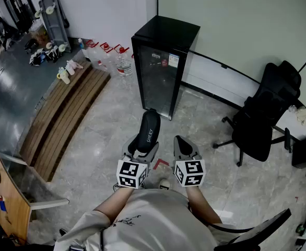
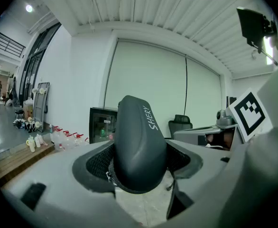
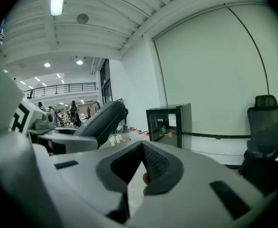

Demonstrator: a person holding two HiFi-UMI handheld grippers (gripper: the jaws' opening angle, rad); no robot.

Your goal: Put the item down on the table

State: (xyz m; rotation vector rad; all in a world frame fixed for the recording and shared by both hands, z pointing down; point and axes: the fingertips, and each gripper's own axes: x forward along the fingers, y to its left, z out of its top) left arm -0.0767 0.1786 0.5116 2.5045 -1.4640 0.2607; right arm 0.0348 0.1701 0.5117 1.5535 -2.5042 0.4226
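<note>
A black, rounded hard case printed "SHERY" stands upright between the jaws of my left gripper, which is shut on its lower end. In the left gripper view the case fills the middle, with the mesh pads pressed against both its sides. My right gripper hangs beside it to the right, apart from the case, and holds nothing. In the right gripper view the jaw tips meet and the case shows at the left. Both grippers hang over the marble floor.
A black glass-door fridge stands ahead against the wall. A black office chair is to the right, and a wooden platform with bottles to the left. A wooden table edge is at the lower left.
</note>
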